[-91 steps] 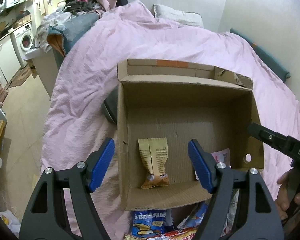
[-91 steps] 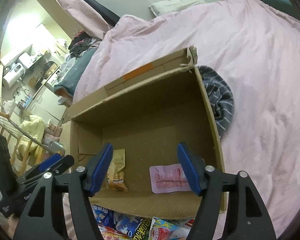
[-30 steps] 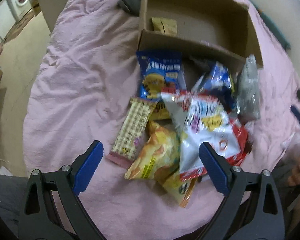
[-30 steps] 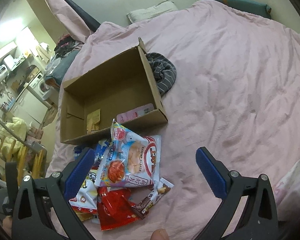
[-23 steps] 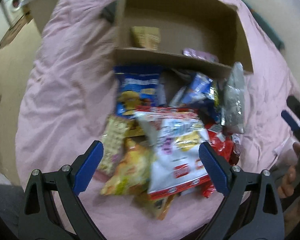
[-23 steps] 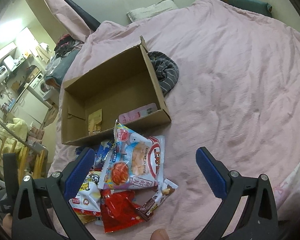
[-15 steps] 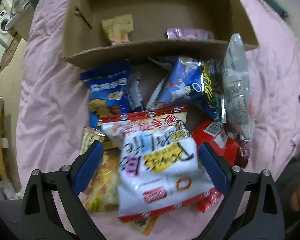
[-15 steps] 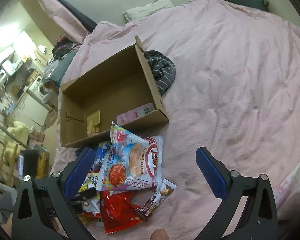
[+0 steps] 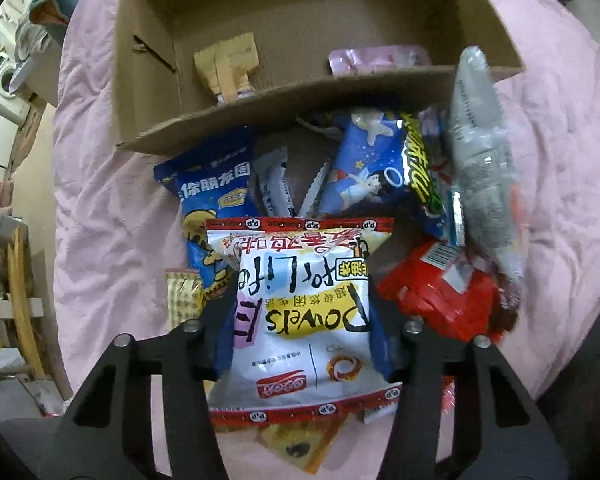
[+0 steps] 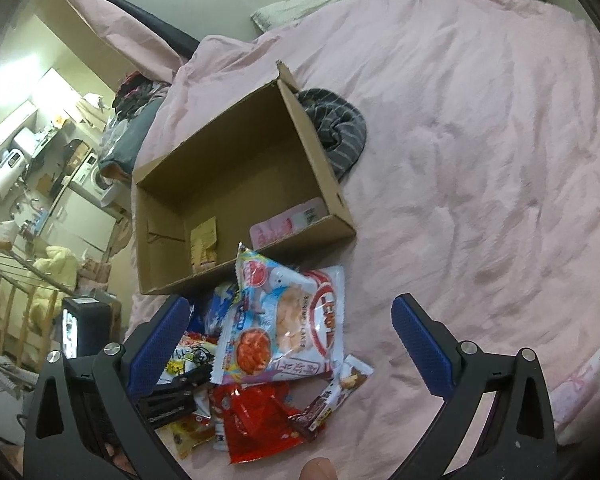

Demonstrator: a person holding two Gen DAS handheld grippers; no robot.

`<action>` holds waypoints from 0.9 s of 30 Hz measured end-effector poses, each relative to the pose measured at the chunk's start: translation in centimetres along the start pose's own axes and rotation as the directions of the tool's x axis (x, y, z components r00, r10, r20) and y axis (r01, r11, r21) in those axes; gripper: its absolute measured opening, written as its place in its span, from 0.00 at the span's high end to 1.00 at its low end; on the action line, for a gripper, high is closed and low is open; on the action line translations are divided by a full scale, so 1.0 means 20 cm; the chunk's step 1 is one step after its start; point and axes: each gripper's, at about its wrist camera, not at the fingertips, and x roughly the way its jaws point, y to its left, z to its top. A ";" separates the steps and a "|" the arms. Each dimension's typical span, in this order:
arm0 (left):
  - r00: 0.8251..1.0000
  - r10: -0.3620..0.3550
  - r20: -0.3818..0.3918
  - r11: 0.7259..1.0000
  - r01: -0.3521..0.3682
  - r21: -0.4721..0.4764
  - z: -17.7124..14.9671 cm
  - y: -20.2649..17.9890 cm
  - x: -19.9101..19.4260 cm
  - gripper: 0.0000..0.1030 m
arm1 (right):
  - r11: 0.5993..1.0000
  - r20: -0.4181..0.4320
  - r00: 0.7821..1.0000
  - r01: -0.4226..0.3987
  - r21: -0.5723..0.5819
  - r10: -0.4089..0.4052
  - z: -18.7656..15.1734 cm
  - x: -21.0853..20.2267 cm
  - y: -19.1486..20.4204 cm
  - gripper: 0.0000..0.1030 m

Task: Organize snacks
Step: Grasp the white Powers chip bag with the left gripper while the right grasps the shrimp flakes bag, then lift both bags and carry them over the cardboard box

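The left gripper (image 9: 302, 312) pinches a white snack bag (image 9: 300, 316) from both sides; its blue pads press into the bag's edges. On this bag I can read "Powers" and "for Life", with small "P.P" marks along the red top and bottom strips, and Chinese characters that I cannot read. The bag lies on top of the snack pile, just in front of the cardboard box (image 9: 260, 104).

Between the white bag and the box front wall lies a blue bag with a yellow cartoon figure (image 9: 212, 196) and Chinese writing, and next to it a dark blue bag with a cartoon boy (image 9: 372, 172). A silver-grey bag (image 9: 480, 168) leans against the right front corner of the box. A red packet with a barcode (image 9: 436, 292) lies in front of it, near the white bag.

Inside the box, by its front wall, are a tan packet (image 9: 228, 66) and a pink packet (image 9: 376, 60).

The right gripper (image 10: 290, 340) is spread wide and holds nothing. It hovers in front of the box, above a bag with the words "SHRIMP FLAKES" (image 10: 284, 324). The pink bedcover (image 10: 480, 140) lies under everything.
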 end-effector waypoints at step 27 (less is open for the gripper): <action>0.979 -0.114 0.171 0.983 0.136 -0.125 -0.15 0.39 -0.22 0.55 | 0.990 -0.375 0.922 -0.045 0.131 0.092 -0.04 0.63 -0.04 0.01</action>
